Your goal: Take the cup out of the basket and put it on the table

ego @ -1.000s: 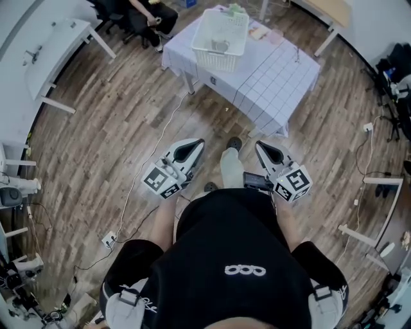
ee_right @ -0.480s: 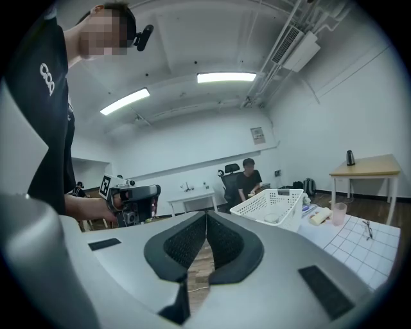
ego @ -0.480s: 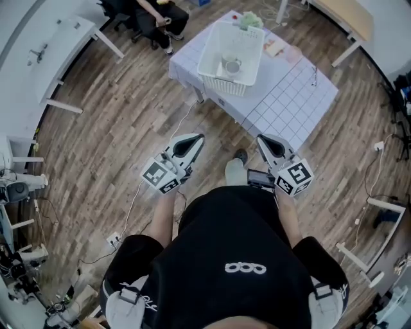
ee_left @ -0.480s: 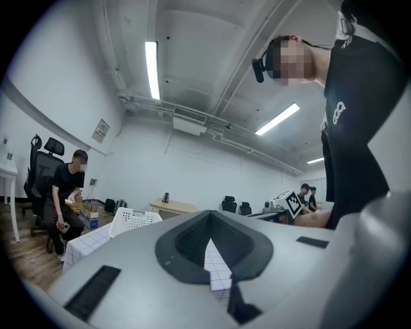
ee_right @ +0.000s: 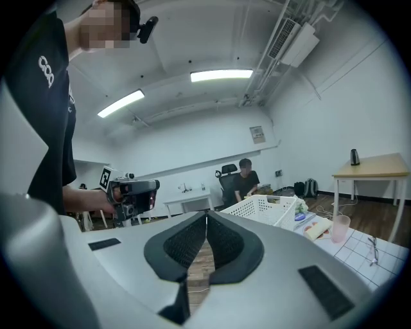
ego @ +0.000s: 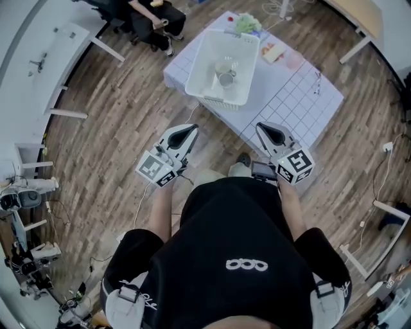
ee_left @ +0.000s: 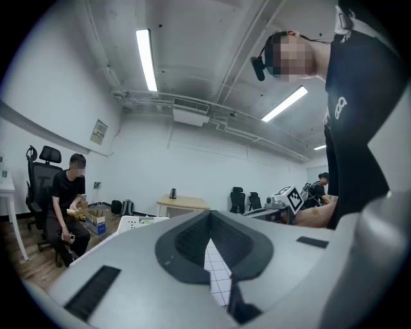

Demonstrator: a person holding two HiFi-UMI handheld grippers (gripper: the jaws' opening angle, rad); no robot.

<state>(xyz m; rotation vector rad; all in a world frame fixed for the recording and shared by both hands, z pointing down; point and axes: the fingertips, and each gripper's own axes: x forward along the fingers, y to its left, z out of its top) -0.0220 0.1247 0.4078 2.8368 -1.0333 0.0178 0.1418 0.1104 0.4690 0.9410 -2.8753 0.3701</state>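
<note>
A white lattice basket (ego: 207,83) stands on the table with the checked cloth (ego: 292,96) ahead of me. A grey cup (ego: 225,79) lies inside the basket, beside a pale item. My left gripper (ego: 185,133) is held over the floor short of the table's near-left edge, jaws shut and empty. My right gripper (ego: 265,131) sits at the table's near edge, also shut with nothing in it. In the left gripper view the left gripper (ee_left: 209,216) points level at the basket (ee_left: 136,223). In the right gripper view the right gripper (ee_right: 206,219) shows pads together, with the basket (ee_right: 264,209) just beyond.
A person sits on a chair (ego: 149,15) behind the table's far-left corner. A pink cup (ego: 294,60), a green bunch (ego: 246,24) and a flat packet (ego: 274,50) lie on the cloth. White desks (ego: 61,48) line the left wall; a cable (ego: 142,199) runs over the floor.
The table and basket have come much nearer as I walk toward them. Both grippers travelled forward with me, side by side, and stayed shut.
</note>
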